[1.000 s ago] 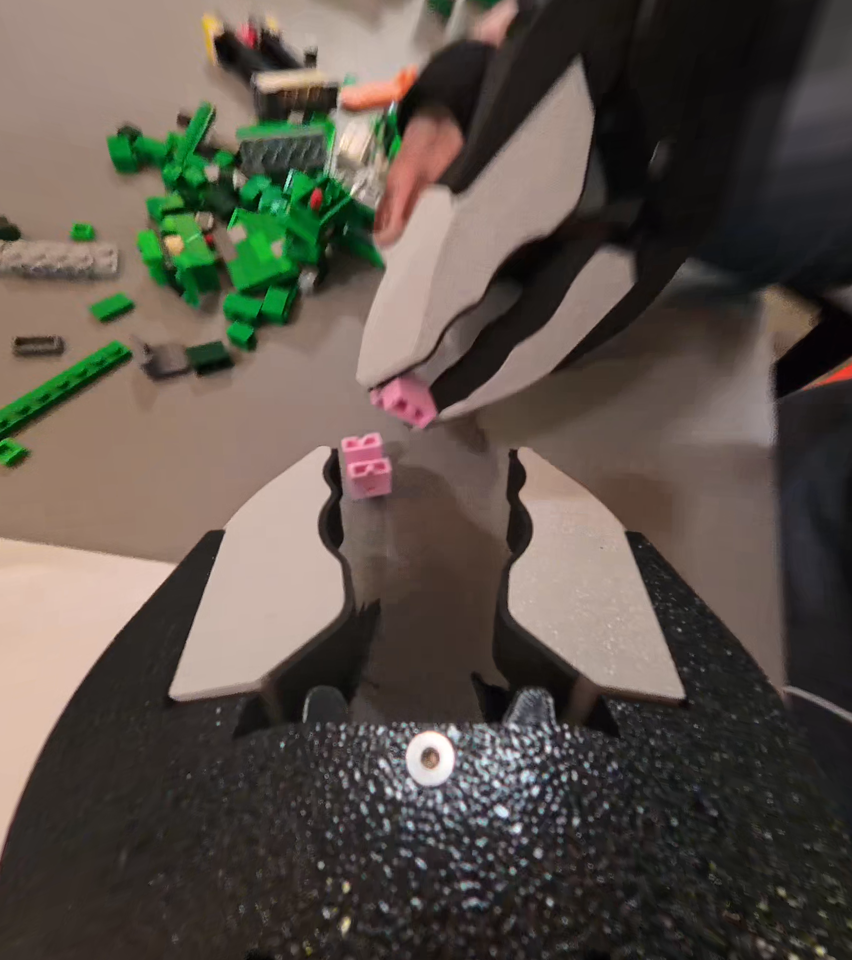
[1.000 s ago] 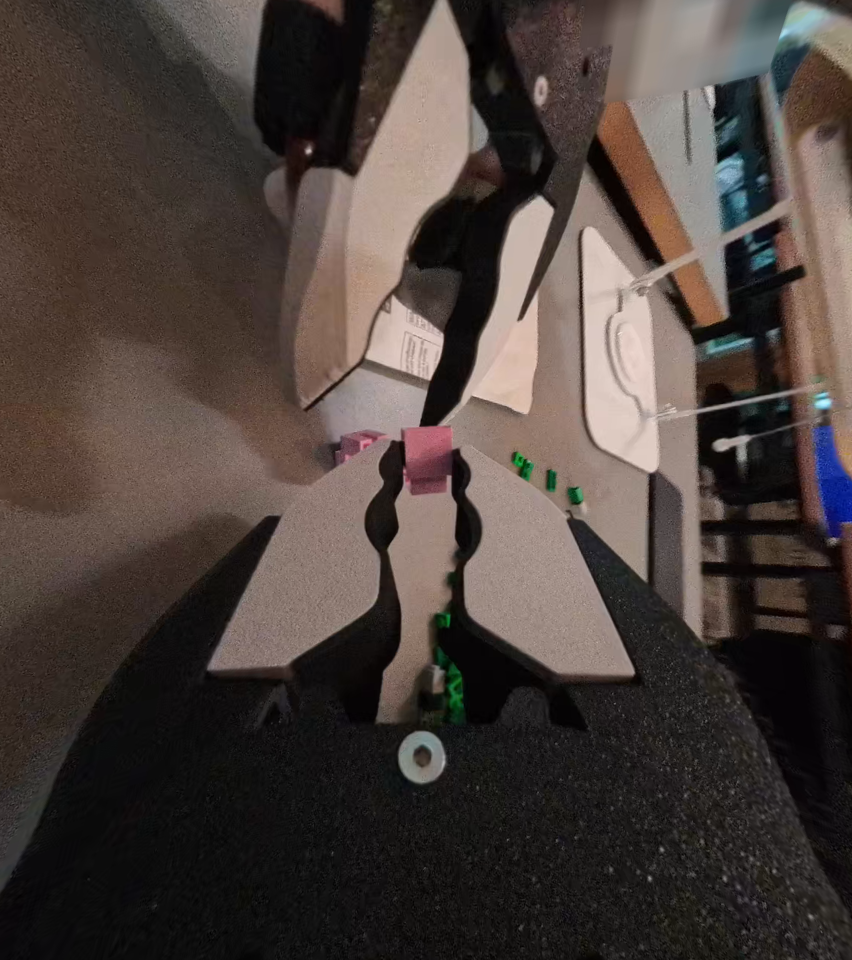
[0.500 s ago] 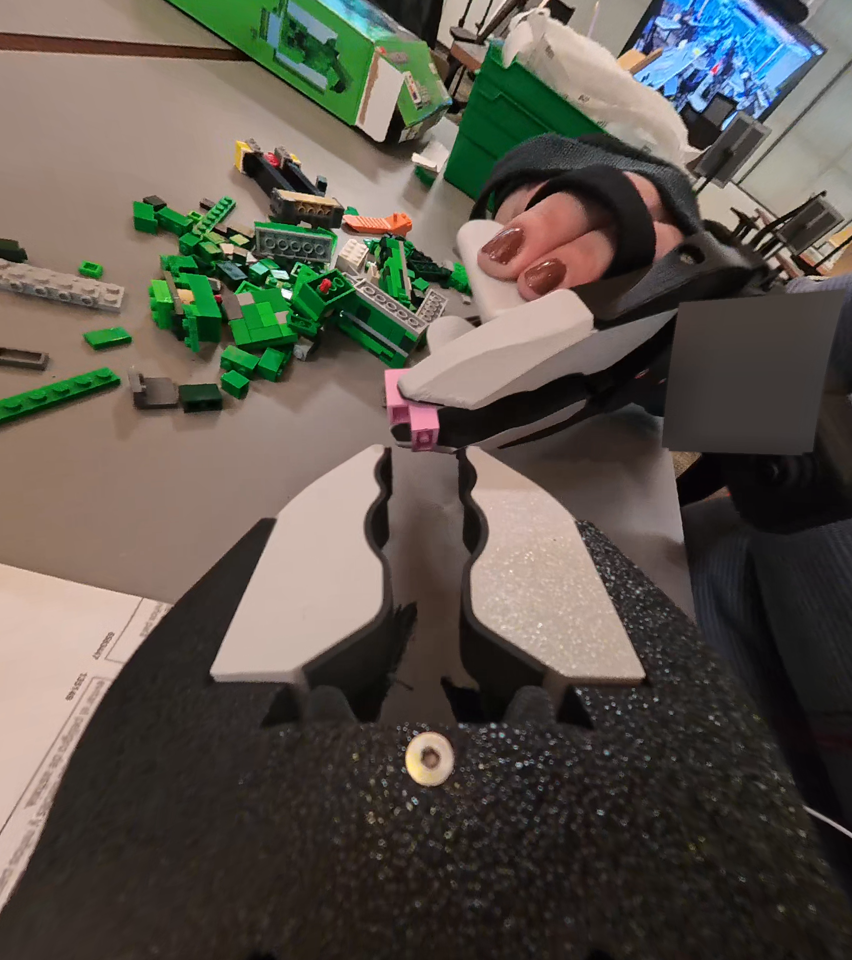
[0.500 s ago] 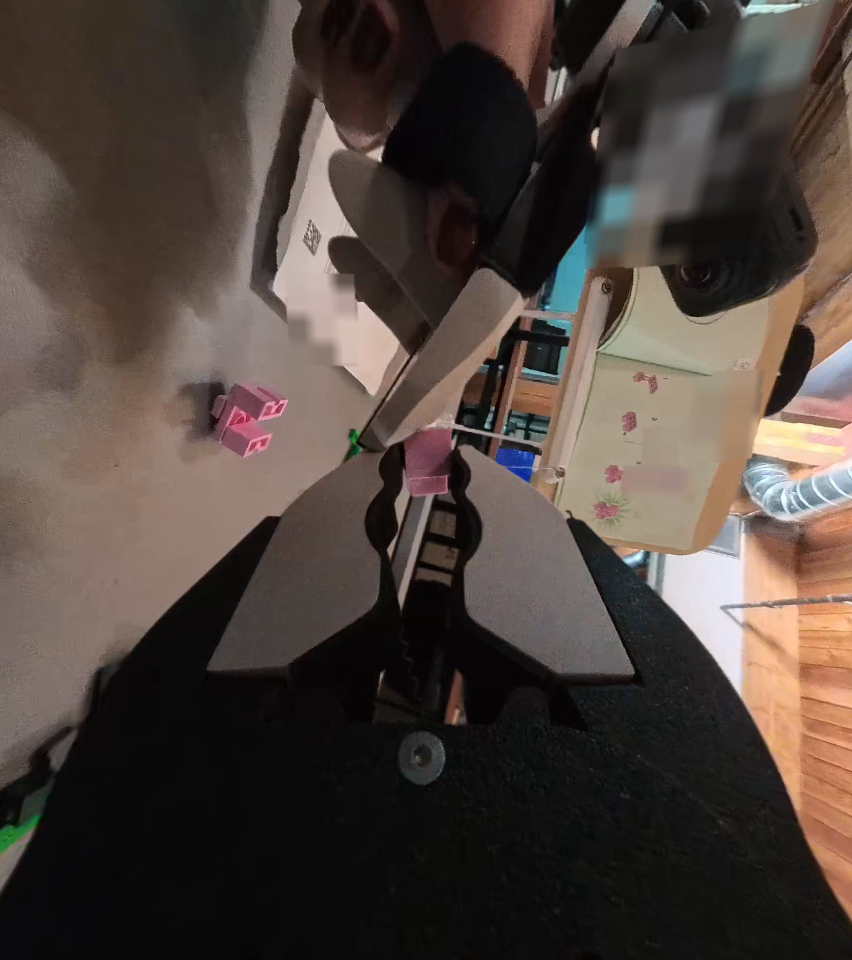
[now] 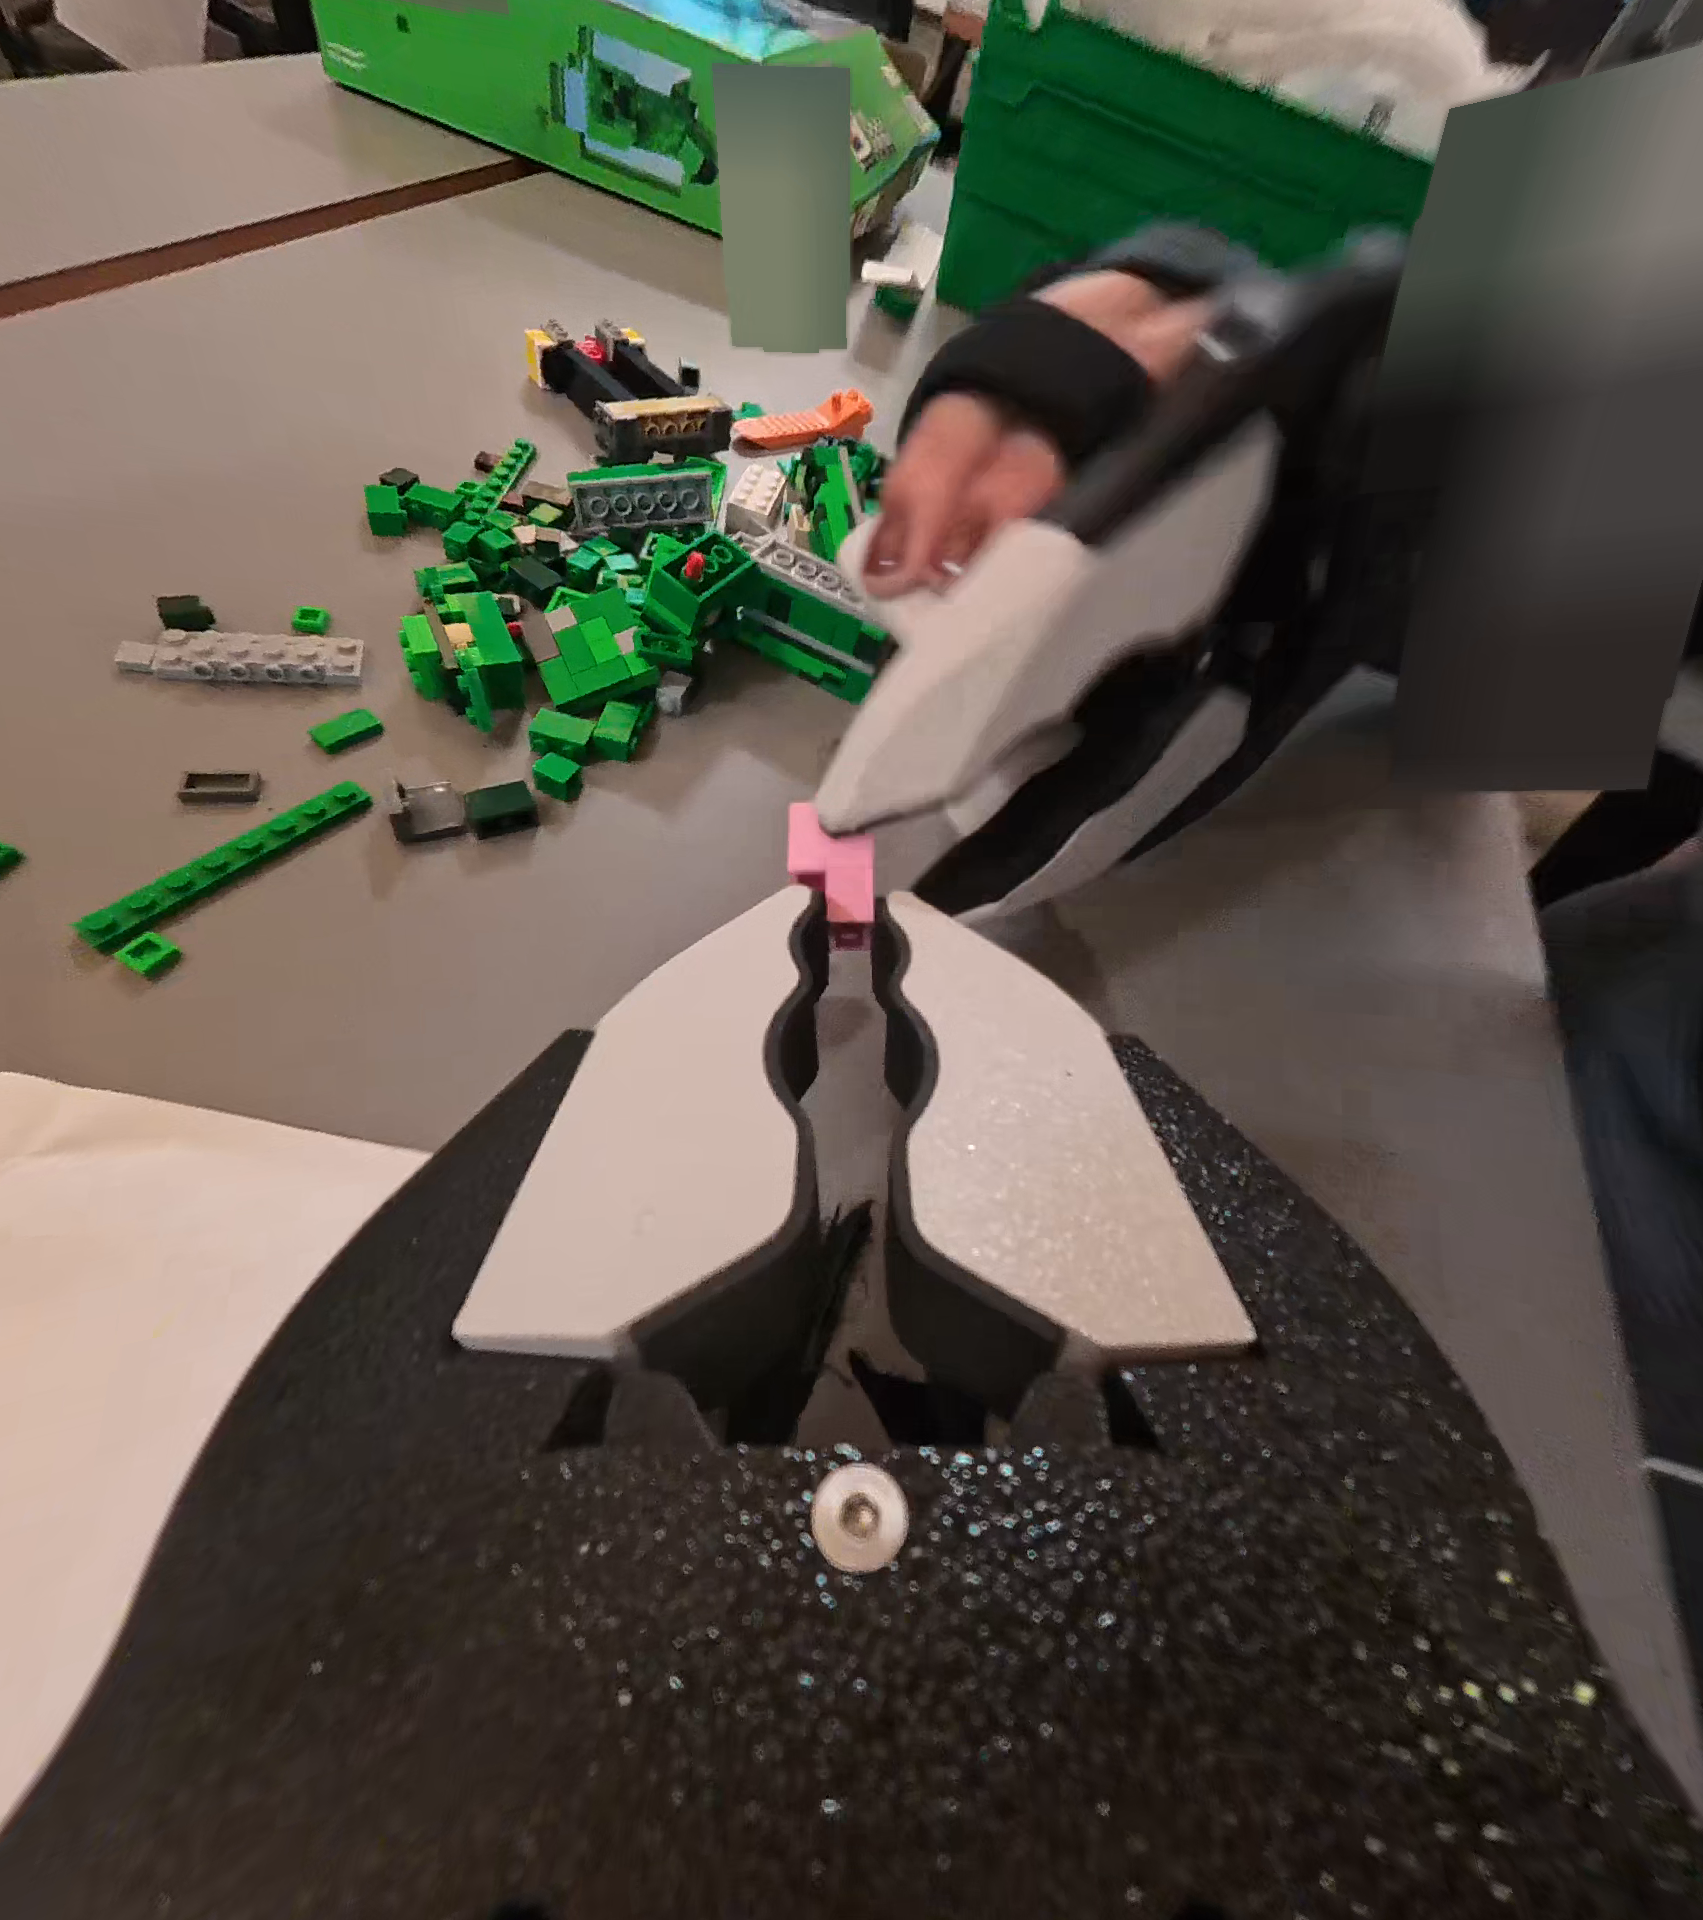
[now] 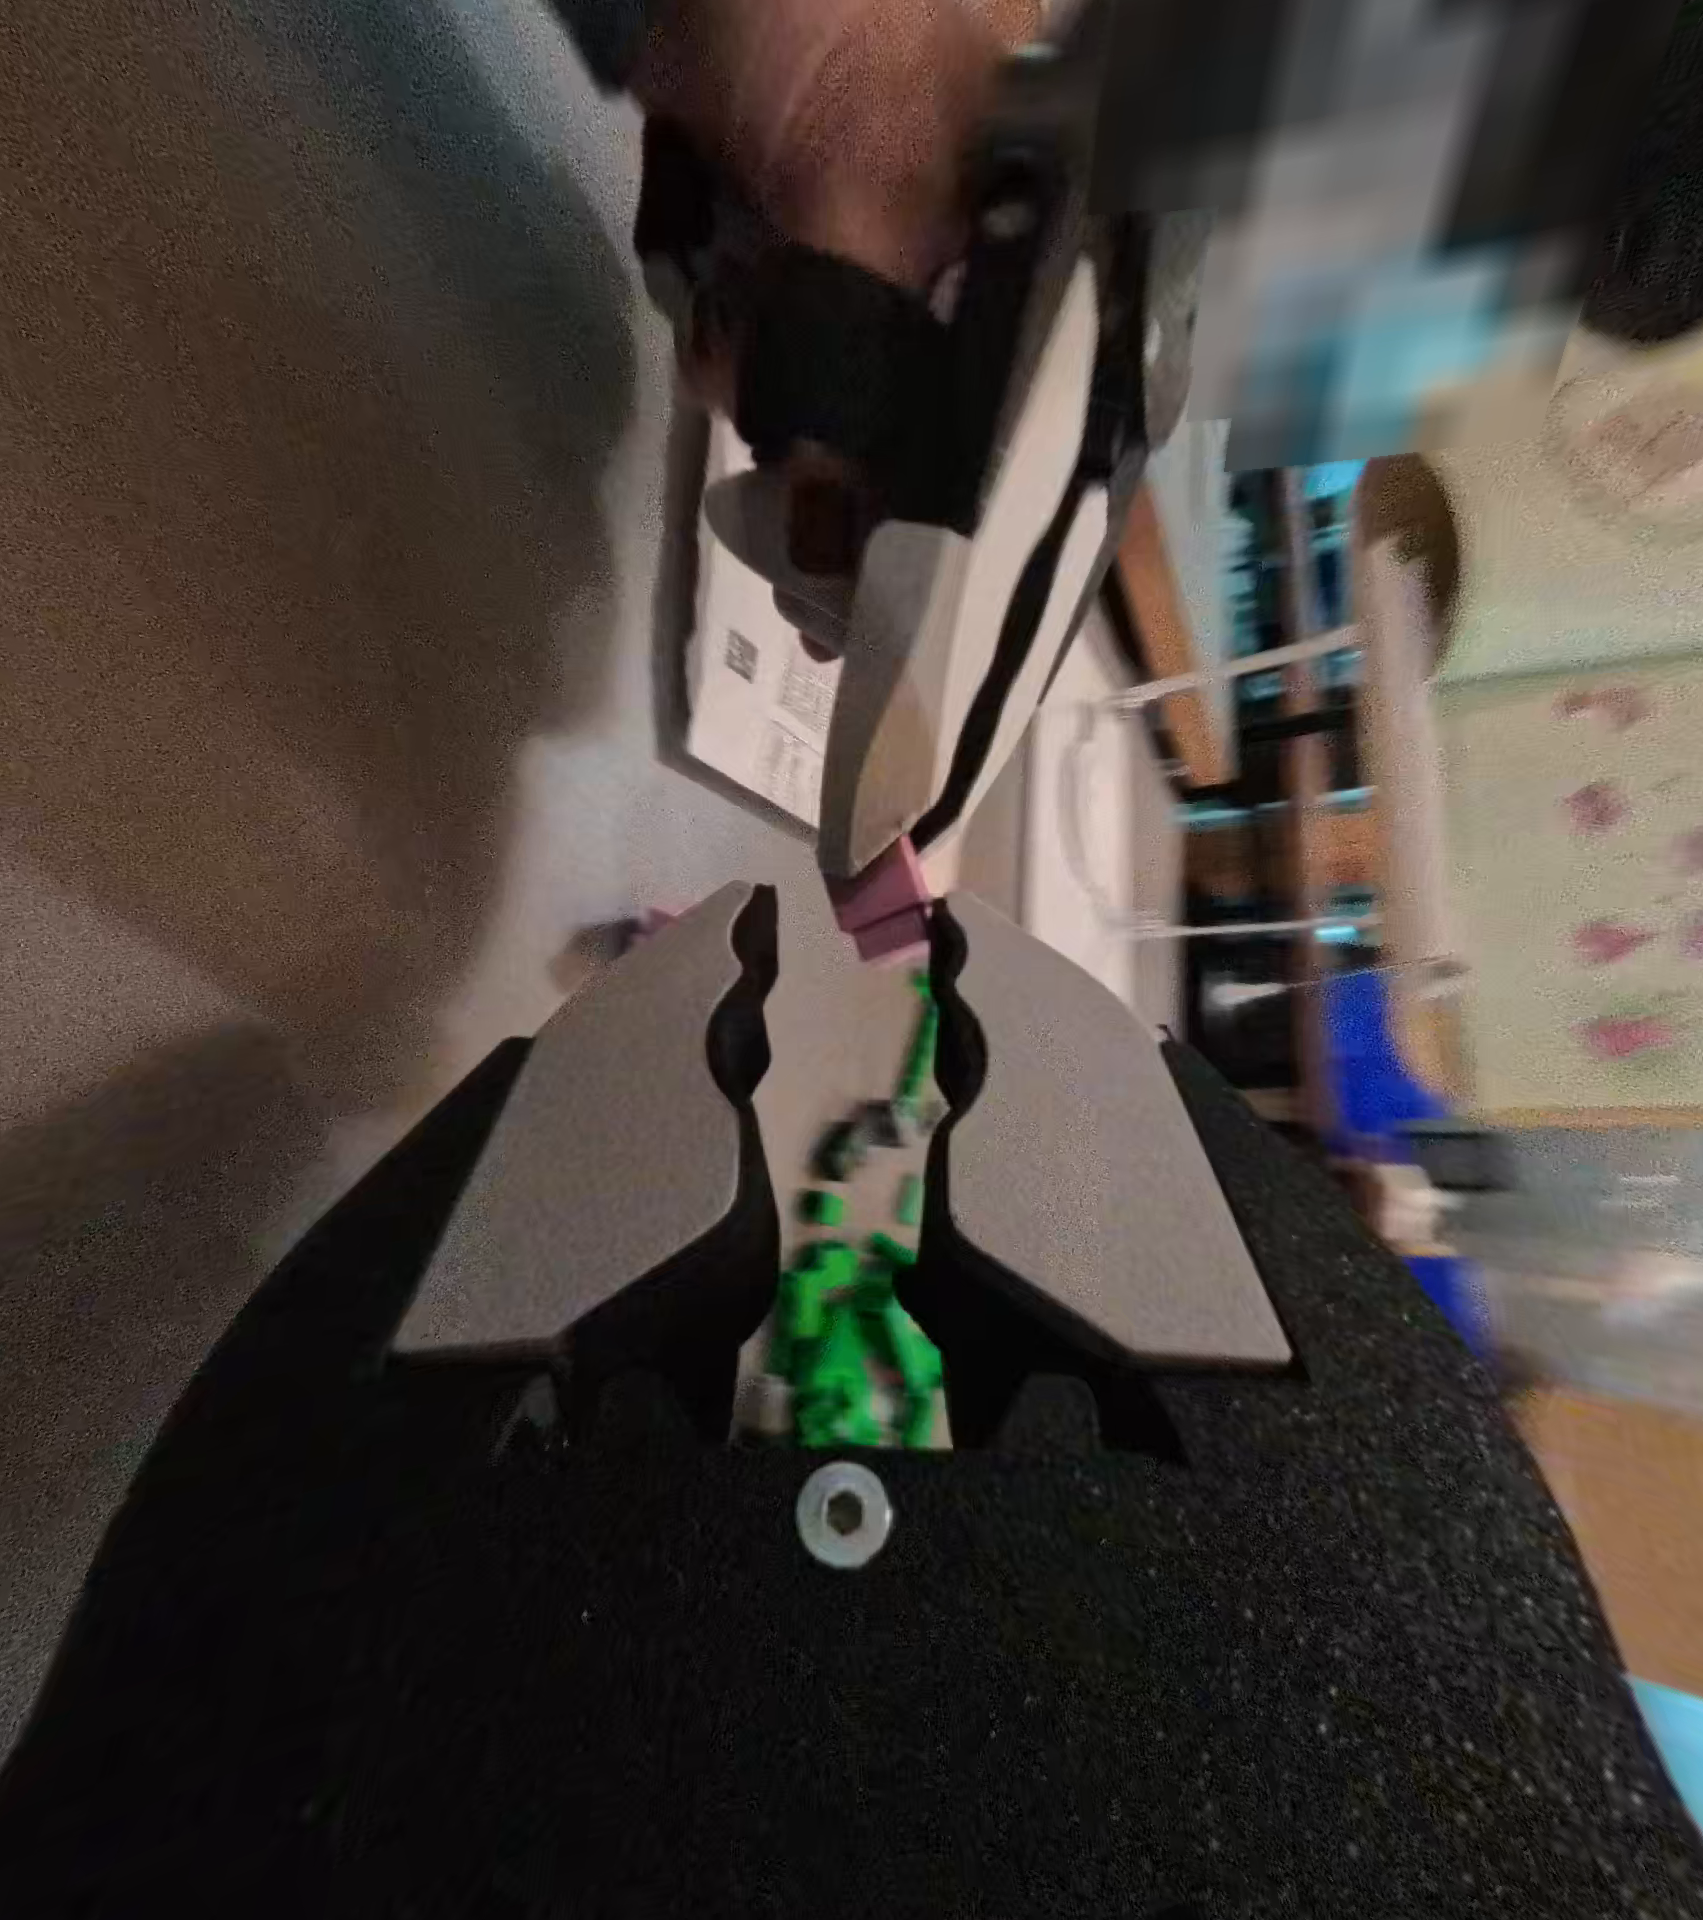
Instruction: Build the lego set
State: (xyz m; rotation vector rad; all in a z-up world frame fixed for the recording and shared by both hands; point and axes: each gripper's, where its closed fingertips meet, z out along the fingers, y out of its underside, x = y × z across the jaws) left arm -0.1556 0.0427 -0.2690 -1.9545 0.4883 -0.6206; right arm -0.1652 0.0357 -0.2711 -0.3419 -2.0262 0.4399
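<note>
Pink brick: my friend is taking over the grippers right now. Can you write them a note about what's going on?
Left hand-held gripper: shut on the pink brick, held off the table.
Right hand-held gripper: open, tips right beside that brick, jaws wider than it.
Green pieces: loose in a heap farther back on the table.
Done: the pink brick is picked up.
Left: nearly all the building, since the heap is still unsorted.

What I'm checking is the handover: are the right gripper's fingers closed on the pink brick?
No: the right gripper has its fingers spread apart, while the pink brick sits pinched in the left gripper.
</note>
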